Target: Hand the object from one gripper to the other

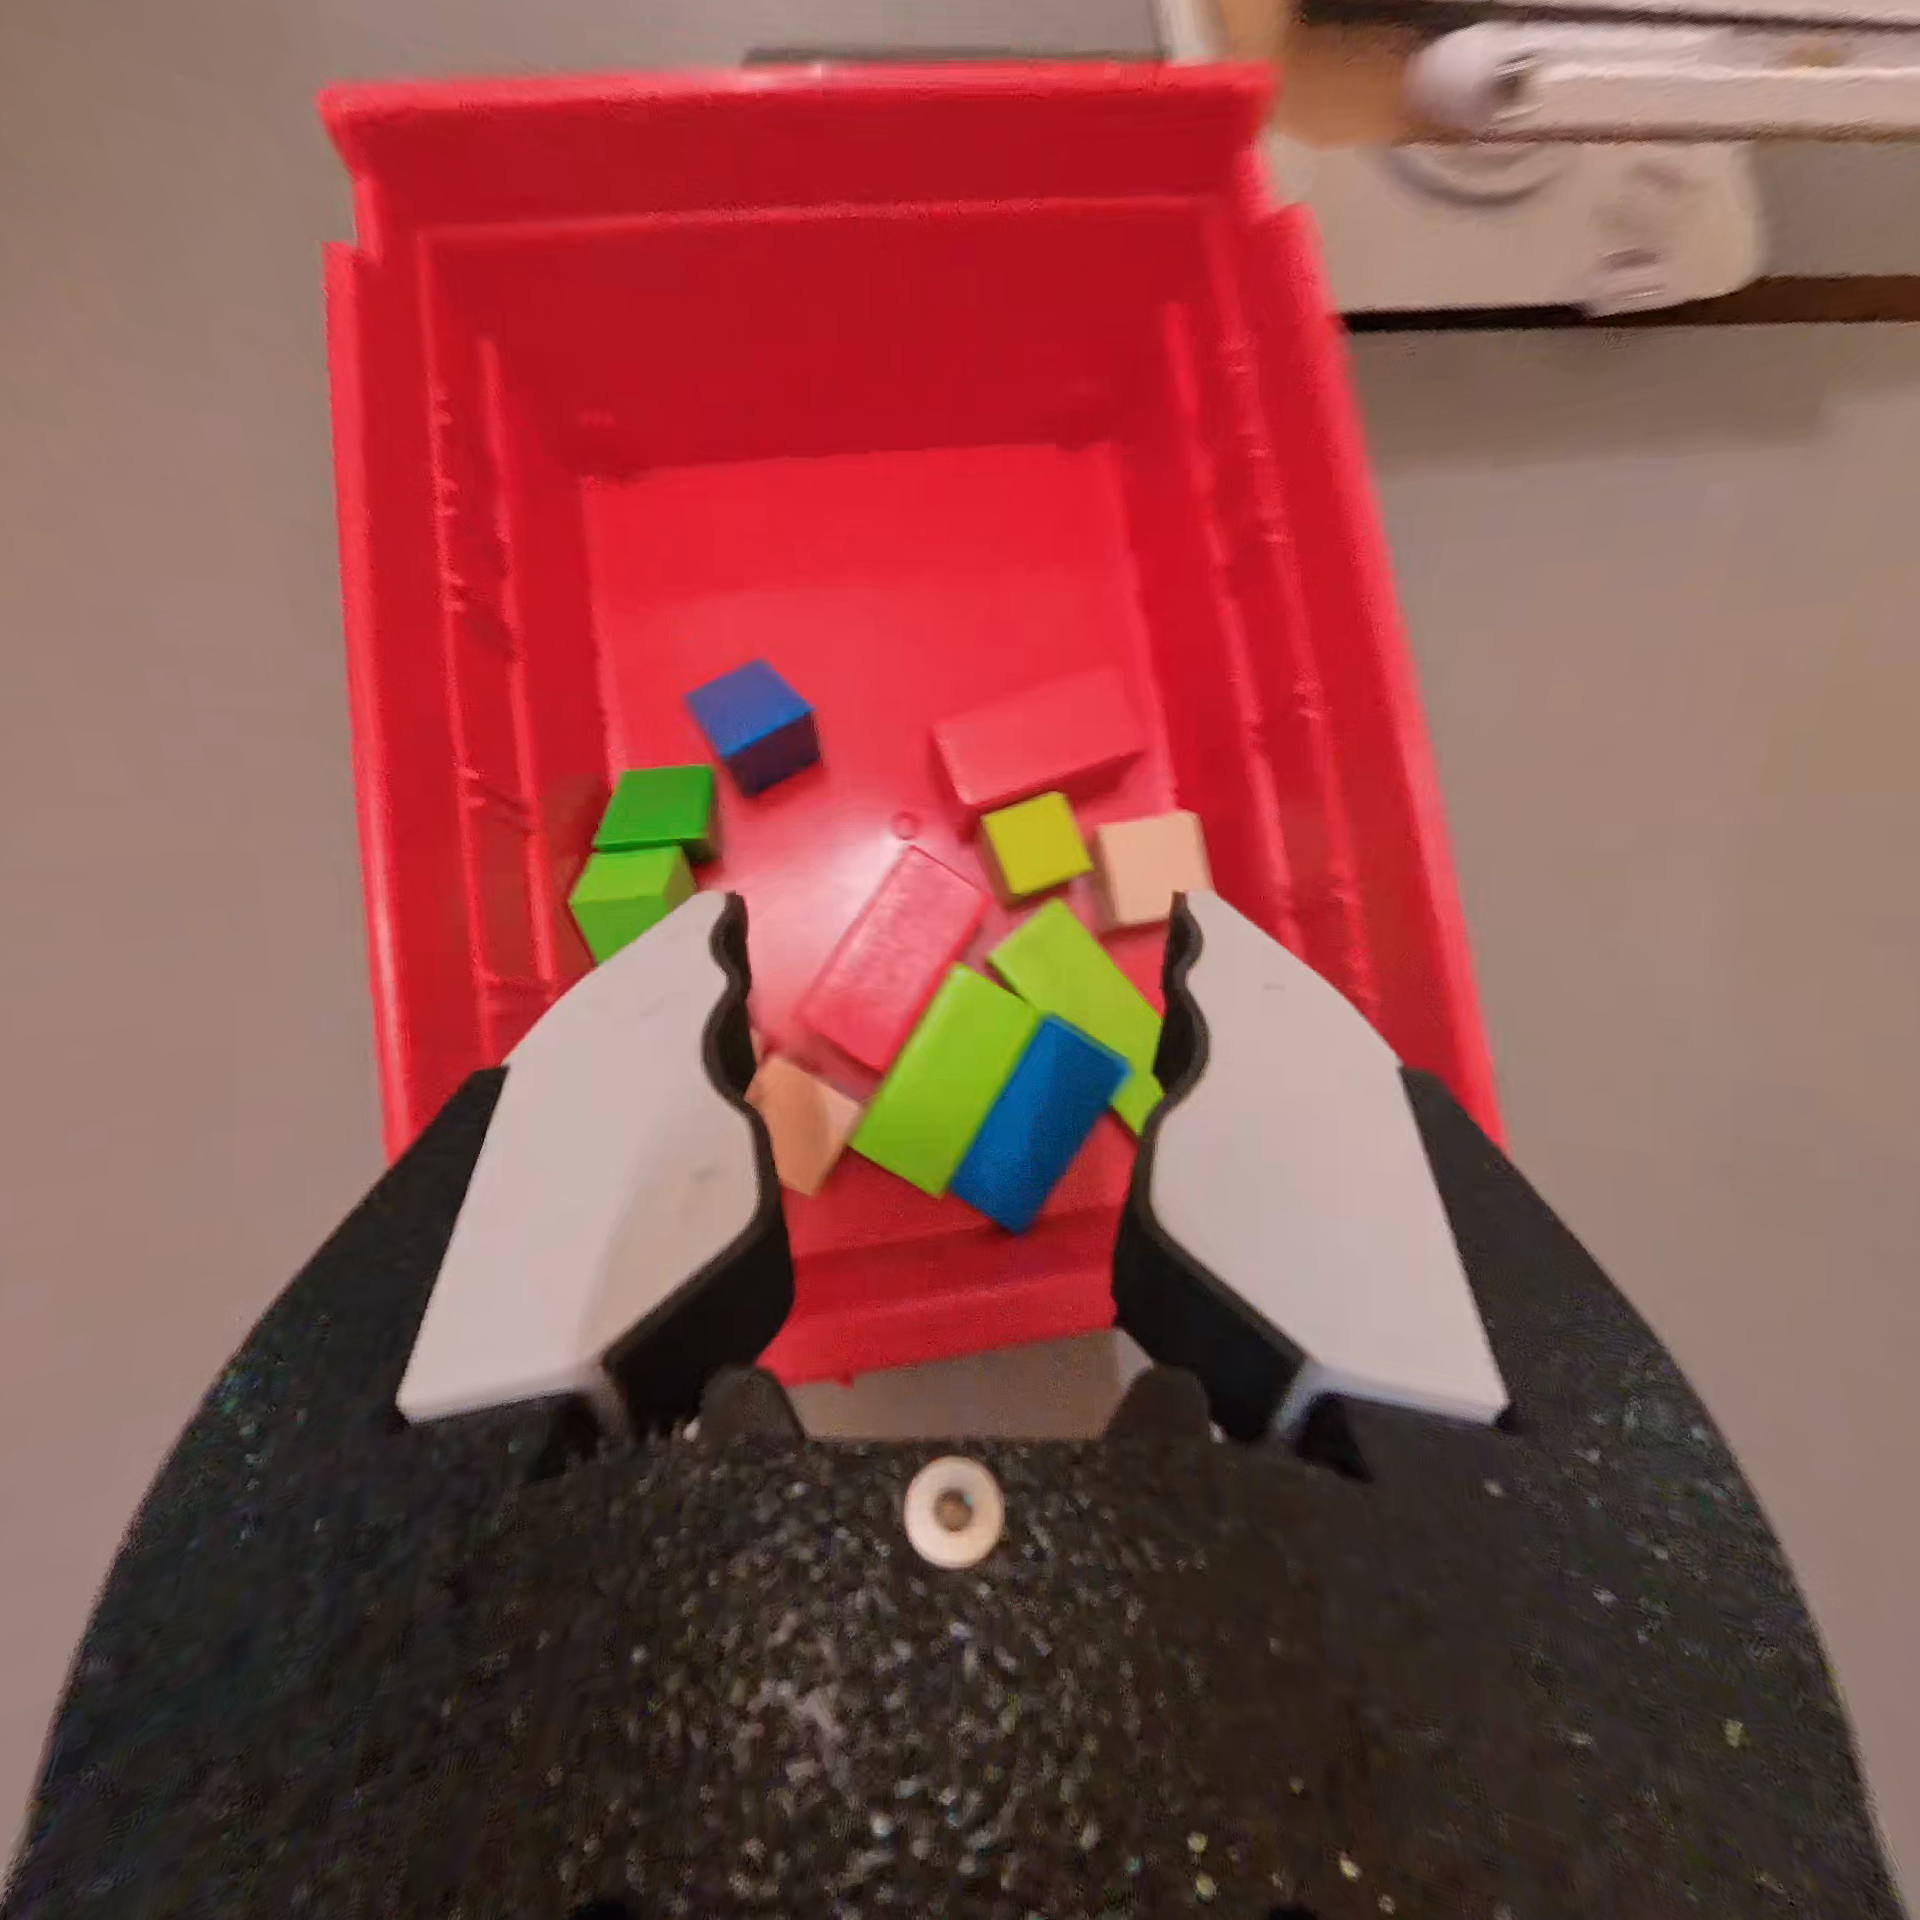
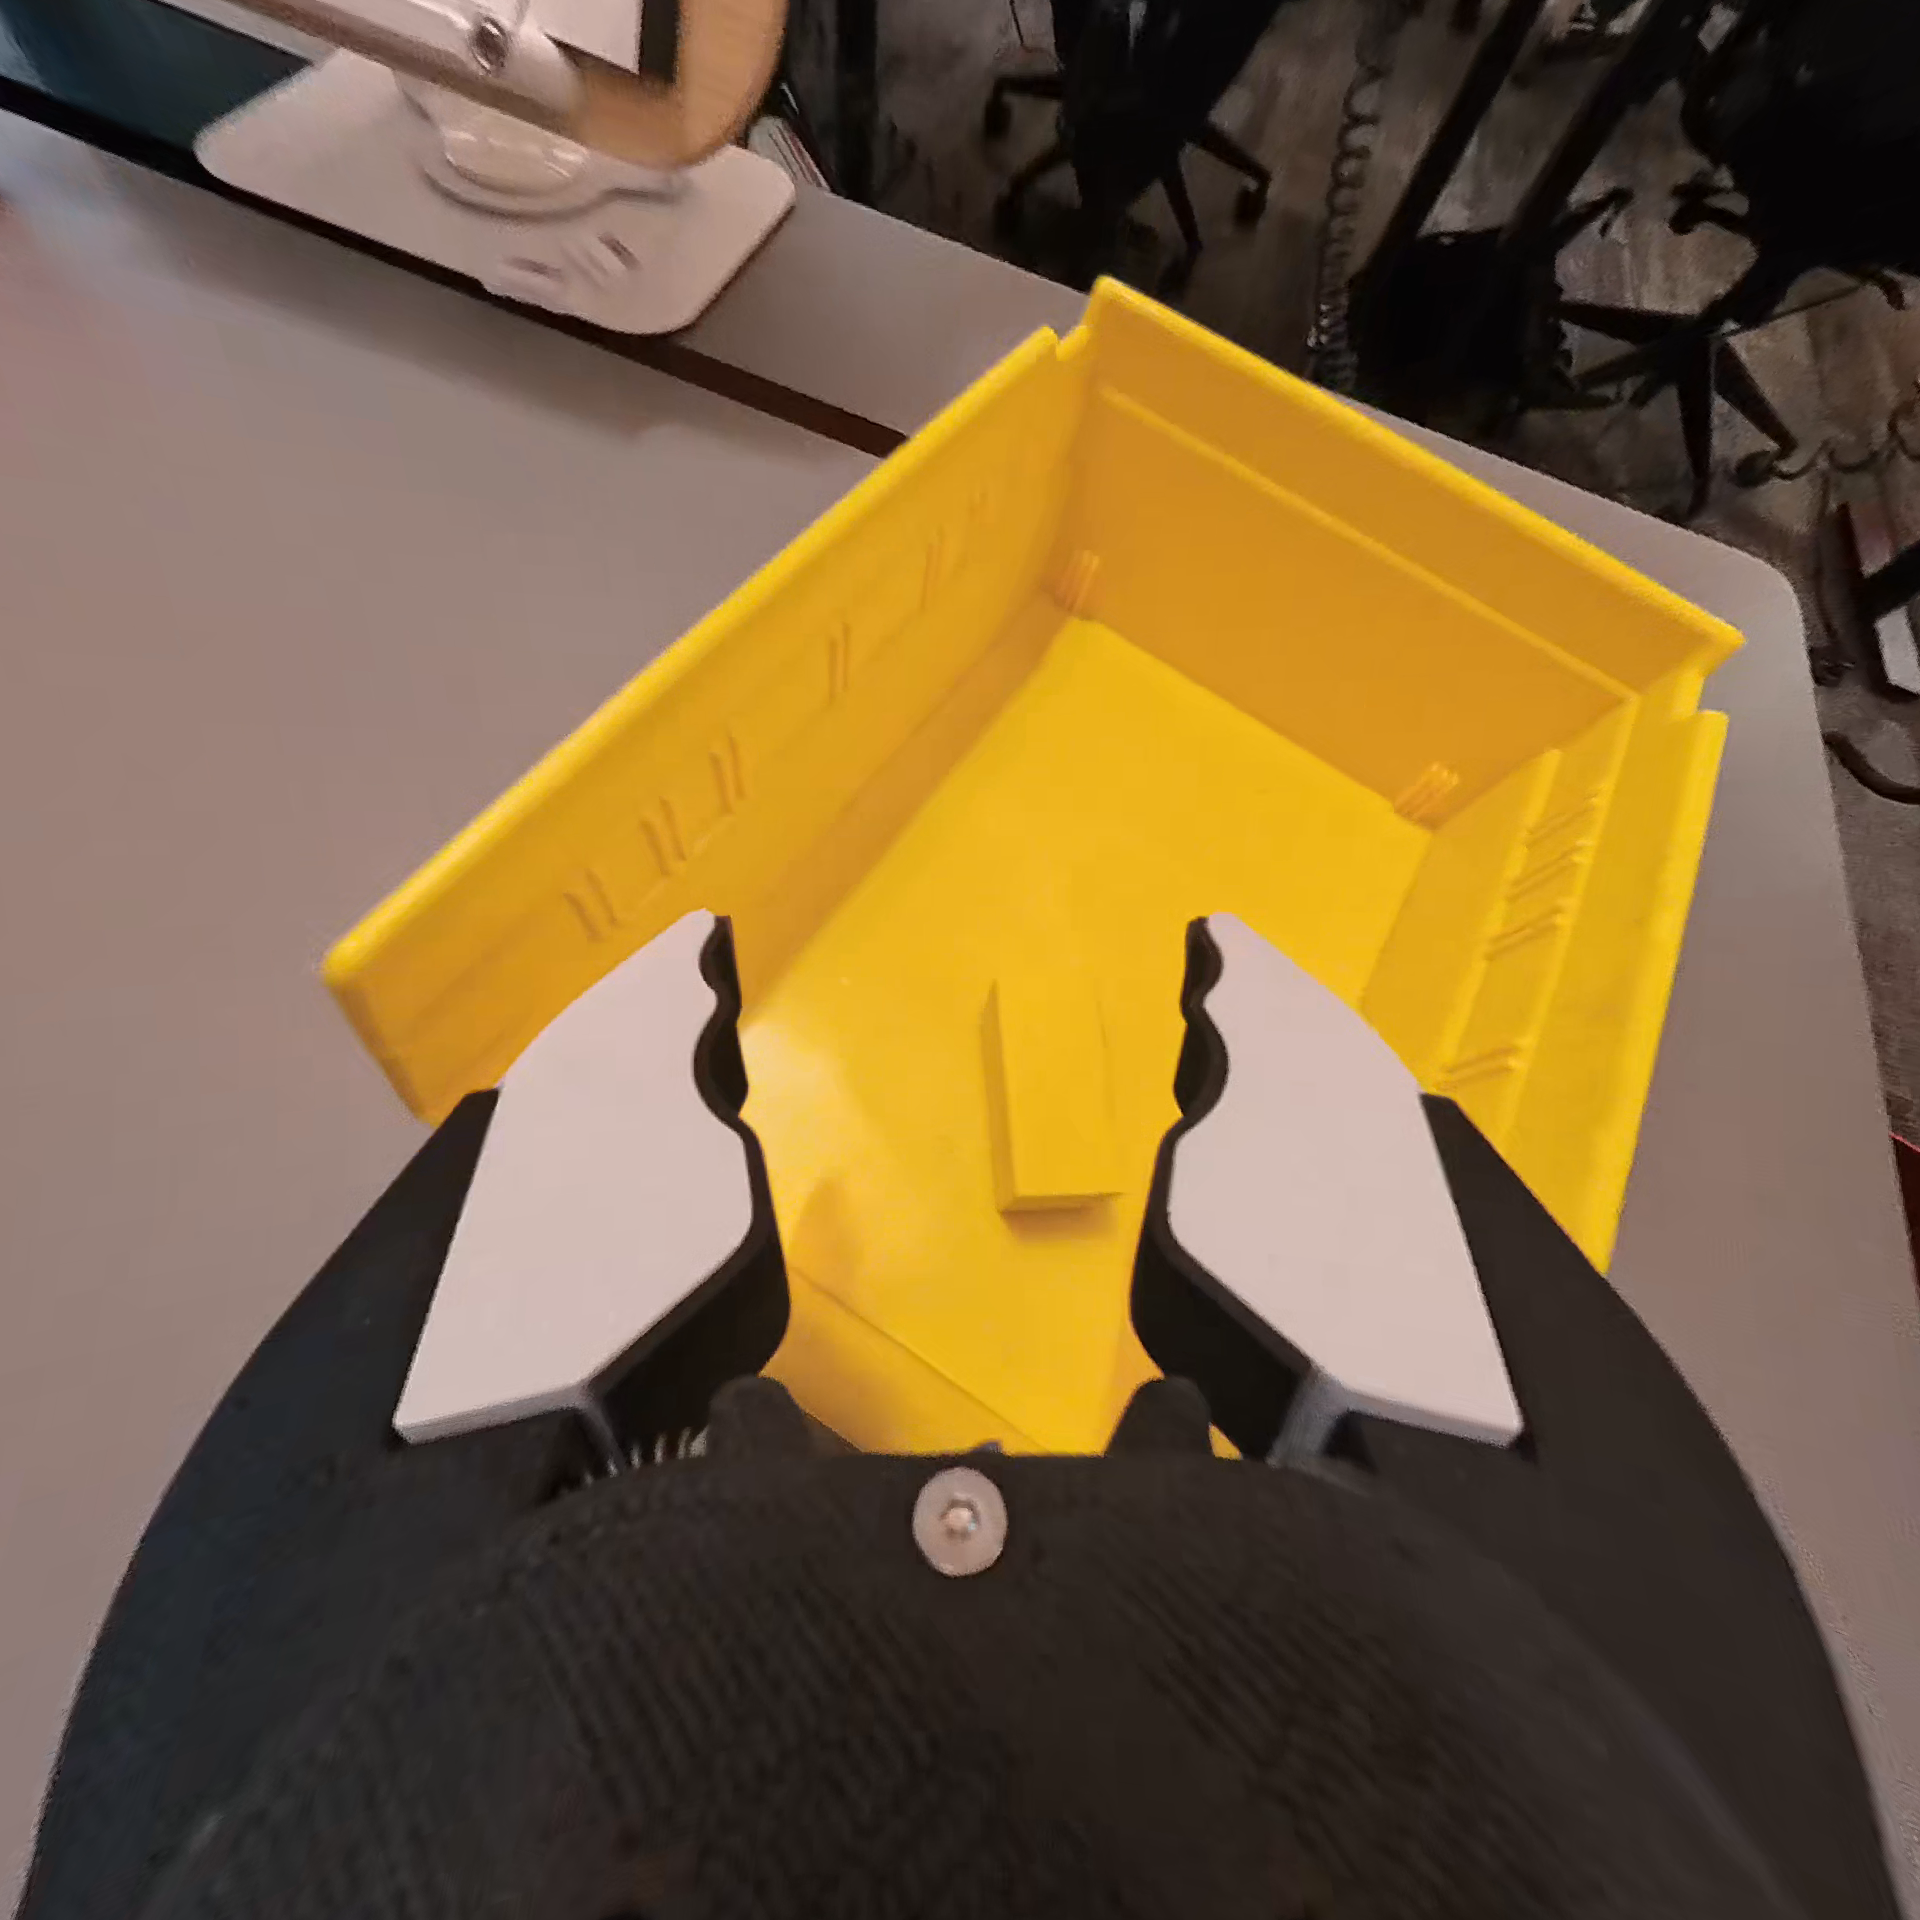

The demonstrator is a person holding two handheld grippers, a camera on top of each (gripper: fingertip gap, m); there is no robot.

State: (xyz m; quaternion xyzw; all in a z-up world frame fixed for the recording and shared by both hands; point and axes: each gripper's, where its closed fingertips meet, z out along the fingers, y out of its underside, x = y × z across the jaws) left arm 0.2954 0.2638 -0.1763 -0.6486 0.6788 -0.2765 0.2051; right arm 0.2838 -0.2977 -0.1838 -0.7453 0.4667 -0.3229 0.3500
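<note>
Red plastic fills the left wrist view: a red bin stands on a grey table, and a scatter of small wooden blocks lies on its floor. The left gripper hangs over the near end of that bin with its fingers spread wide and nothing between them; the blocks seen in the gap lie below on the bin floor, not touched by the pads. Among them are a blue cube toward the far side, two green cubes at the left wall, a red slab at the right, a lime cube and a tan cube just beside it, and nearer in a red block, two green blocks, a blue block resting on them, and another tan block by the left finger. In the right wrist view a yellow bin sits on the same table near its far right corner. The right gripper is released too, fingers wide apart over the bin's near end. A yellow block lies flat on the bin floor, seen between the fingers but clear of both pads. A white stand base rests at the far left edge of the table.
</note>
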